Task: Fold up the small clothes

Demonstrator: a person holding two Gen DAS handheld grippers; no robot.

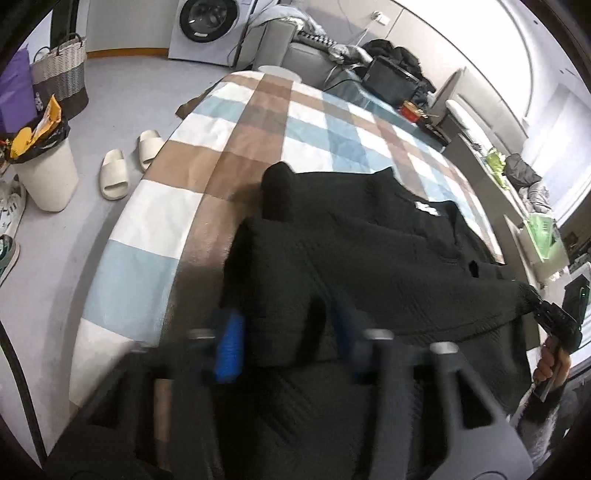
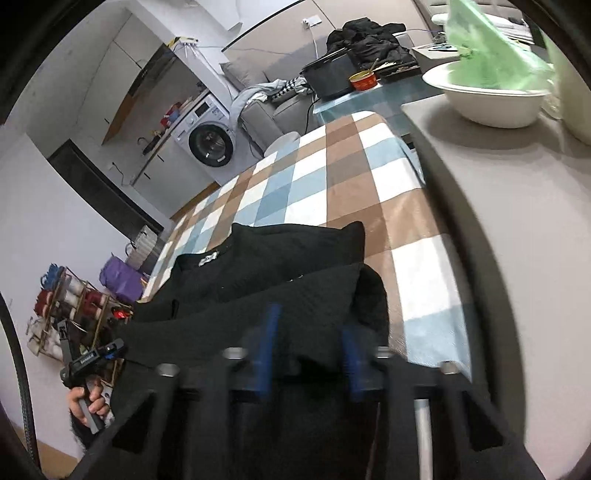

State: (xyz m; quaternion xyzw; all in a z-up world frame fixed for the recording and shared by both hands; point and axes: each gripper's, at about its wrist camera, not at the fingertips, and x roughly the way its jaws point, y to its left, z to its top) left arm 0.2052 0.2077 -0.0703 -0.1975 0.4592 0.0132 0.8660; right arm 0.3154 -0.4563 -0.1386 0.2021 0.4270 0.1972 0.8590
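A black textured garment [image 1: 369, 266] [image 2: 258, 266] with a small white label [image 1: 424, 208] lies on a checked blanket [image 1: 229, 122] [image 2: 332, 177]. Its near edge is lifted and stretched between both grippers. My left gripper [image 1: 288, 339] is shut on a bunch of that edge, with blue pads [image 1: 229, 347] on either side of the fabric. It also shows at the far left of the right wrist view, as the left gripper [image 2: 105, 352] in a hand. My right gripper [image 2: 308, 356] pinches the other end of the edge, and this right gripper [image 1: 550, 315] shows at the left wrist view's right rim.
Left of the blanket are slippers [image 1: 116, 173], a white bin [image 1: 48, 173] and a woven basket [image 1: 62, 74]. A washing machine [image 1: 207, 26] stands at the back. A white bowl [image 2: 495, 103] with a green bag sits on a grey counter [image 2: 517, 221] to the right. A rack of thread spools [image 2: 70, 302] stands left.
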